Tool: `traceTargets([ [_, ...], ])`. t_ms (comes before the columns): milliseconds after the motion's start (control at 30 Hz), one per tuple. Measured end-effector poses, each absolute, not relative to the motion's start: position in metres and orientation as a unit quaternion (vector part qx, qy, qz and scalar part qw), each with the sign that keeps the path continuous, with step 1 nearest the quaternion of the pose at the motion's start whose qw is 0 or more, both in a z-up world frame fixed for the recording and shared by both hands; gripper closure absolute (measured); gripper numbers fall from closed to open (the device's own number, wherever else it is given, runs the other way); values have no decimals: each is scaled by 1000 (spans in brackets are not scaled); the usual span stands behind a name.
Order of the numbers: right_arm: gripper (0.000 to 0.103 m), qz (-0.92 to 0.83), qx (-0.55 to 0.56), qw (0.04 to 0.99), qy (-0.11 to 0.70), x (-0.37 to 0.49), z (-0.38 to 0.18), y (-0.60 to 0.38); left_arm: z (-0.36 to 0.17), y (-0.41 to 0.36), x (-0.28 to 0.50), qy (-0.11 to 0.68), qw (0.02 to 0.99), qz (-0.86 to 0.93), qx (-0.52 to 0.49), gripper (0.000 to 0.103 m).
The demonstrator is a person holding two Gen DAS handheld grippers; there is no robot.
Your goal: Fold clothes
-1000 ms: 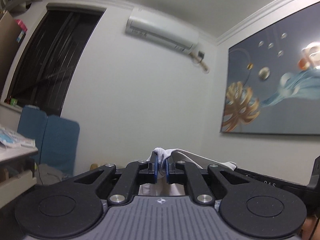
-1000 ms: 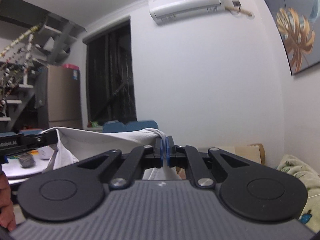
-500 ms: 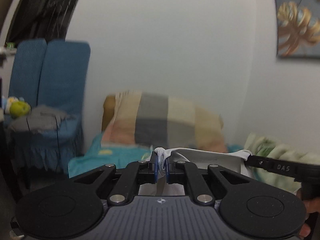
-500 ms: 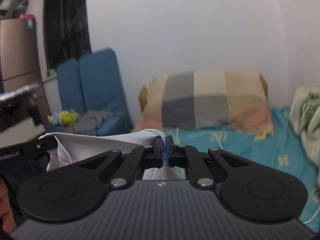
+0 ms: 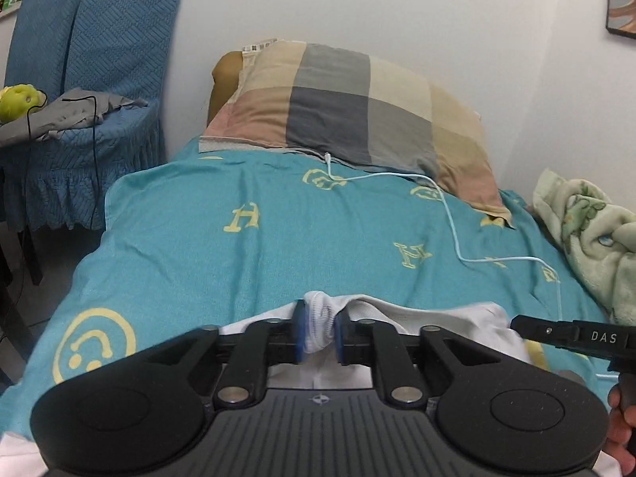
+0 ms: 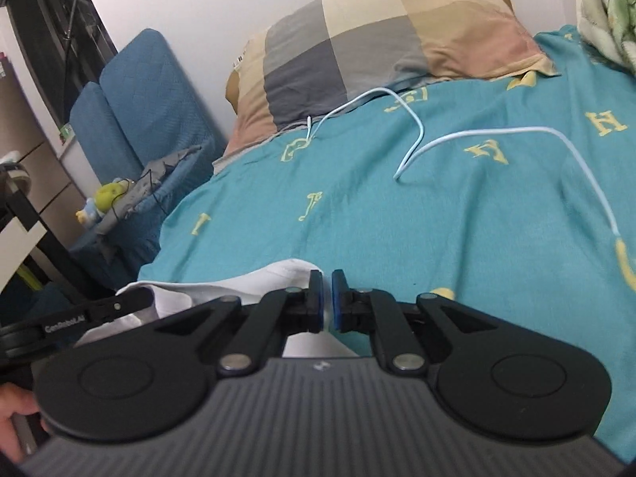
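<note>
A white garment (image 5: 437,318) lies stretched across the near end of the teal bed cover (image 5: 278,238), between my two grippers. My left gripper (image 5: 319,330) has the ribbed white collar bunched between its blue pads; its jaws are opening and the cloth still fills the gap. In the right wrist view the garment (image 6: 238,282) runs in from the left, and my right gripper (image 6: 327,298) is shut on its edge, a sliver of white showing between the pads. Each view shows the other gripper's finger at the garment's far end.
A checked pillow (image 5: 357,107) leans on the wall at the head of the bed. A pale cable (image 5: 453,214) trails over the cover. A green blanket (image 5: 588,238) is heaped at the right. A blue covered chair (image 5: 99,59) holding grey cloth stands left.
Both grippers came down from facing the wall and ceiling to low over the bed, lowering the garment onto the cover. The left jaws have widened around the collar.
</note>
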State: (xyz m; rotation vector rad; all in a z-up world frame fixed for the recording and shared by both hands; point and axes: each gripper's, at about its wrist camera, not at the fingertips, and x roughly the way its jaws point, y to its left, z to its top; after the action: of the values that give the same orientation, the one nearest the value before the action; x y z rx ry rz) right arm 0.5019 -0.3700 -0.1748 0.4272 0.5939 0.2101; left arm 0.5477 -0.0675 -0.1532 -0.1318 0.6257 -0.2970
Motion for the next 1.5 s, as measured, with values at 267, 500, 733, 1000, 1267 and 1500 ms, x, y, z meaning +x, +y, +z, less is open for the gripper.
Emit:
traceTargets([
  [267,64,105,214,929,284,413,-131,-375,-96,-33,462,320,933,-141,-84,47],
  [500,62,104,219,929,278,302,-94,-368,-60,9,355,323,934,-116,-95,44],
  [733,61,81,186,939,279,214,-52,-349,-24,42,256,312,939,-107,-98,39],
  [1000,19,46,315,910,265,118,-49,-352,-63,101,207,363,883,-96,-283,35],
  [1267,20,23,339,901,270,115,-61,-355,-109,127,244,380,829,-61,-405,35],
  [1500,20,15,360,887,289,137,-93,-367,-156,117,301,363,797,-36,-481,42],
])
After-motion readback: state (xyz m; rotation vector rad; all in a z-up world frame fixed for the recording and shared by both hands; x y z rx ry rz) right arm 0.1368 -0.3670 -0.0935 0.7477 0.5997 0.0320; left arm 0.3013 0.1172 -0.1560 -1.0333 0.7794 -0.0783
